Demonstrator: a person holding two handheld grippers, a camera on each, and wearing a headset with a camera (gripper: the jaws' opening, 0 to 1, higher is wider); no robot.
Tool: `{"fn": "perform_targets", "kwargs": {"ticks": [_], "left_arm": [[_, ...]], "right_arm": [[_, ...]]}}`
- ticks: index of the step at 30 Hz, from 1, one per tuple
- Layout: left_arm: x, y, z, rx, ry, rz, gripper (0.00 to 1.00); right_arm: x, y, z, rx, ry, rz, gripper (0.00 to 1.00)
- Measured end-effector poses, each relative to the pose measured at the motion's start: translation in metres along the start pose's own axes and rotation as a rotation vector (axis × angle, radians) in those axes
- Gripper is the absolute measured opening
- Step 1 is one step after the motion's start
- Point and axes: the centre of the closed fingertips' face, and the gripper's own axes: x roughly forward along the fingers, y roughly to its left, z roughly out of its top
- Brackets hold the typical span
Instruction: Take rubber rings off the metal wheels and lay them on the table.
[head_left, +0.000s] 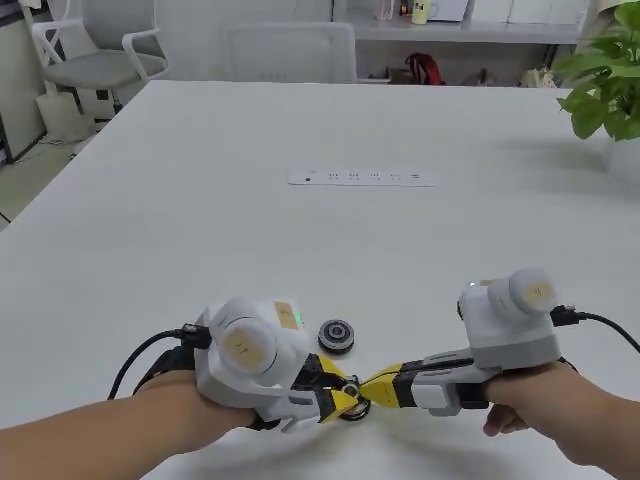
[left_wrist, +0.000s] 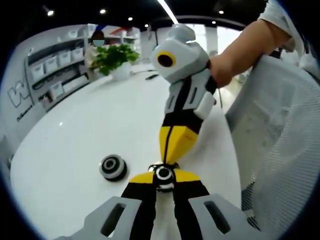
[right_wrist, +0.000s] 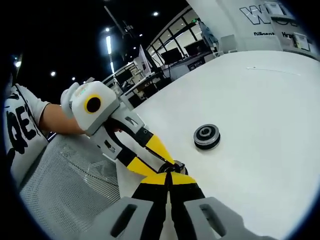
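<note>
Step in hand: judging by the pose, you are peeling the rubber ring off the held wheel (left_wrist: 163, 174), which hangs just above the table (head_left: 300, 130) at its near edge.
Left gripper (head_left: 336, 394): its fingers pinch the held wheel across its sides. Hold that clamp firm and level, so the wheel cannot spin or slip.
Right gripper (right_wrist: 170, 177): its fingers are pressed together right at the wheel's rim. Whether the ring's lip sits between them is too small to tell.
How to pull: catch one edge of the ring only, then draw it away along the wheel's axis, rolling it off round the rim rather than yanking it.
Risk: a snatched pull may drag the wheel out of your left grip.
Loose wheel (head_left: 337, 335): it lies flat just beyond the grippers, with its dark ring on.
Writing: there is a large "W" on the far wall (left_wrist: 17, 92); the smaller lettering there, and on the power strip (head_left: 362, 178), is unreadable.
</note>
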Motion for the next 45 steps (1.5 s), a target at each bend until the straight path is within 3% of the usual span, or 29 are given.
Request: {"fn": "perform_targets", "kwargs": {"ticks": [2,4,6,13,31,45], "left_arm": [[0.000,0.000,0.000,-0.001,0.000,0.000,0.12],[0.000,0.000,0.000,-0.001,-0.001,0.001,0.12],[0.000,0.000,0.000,-0.002,-0.002,0.001,0.12],[0.000,0.000,0.001,-0.007,-0.007,-0.001,0.12],[-0.003,0.000,0.000,0.040,0.003,-0.017,0.15],[-0.019,-0.006,0.006,0.010,-0.023,-0.064,0.27]], "right_arm": [[0.000,0.002,0.000,0.001,-0.003,0.008,0.00],[0.003,0.017,0.005,0.026,-0.031,0.080,0.00],[0.005,0.016,0.003,-0.022,-0.006,0.056,0.00],[0.001,0.004,-0.001,-0.030,-0.005,0.014,0.00],[-0.001,-0.001,-0.003,0.009,-0.008,0.005,0.00],[-0.001,-0.001,-0.001,0.019,-0.016,0.009,0.00]]}}
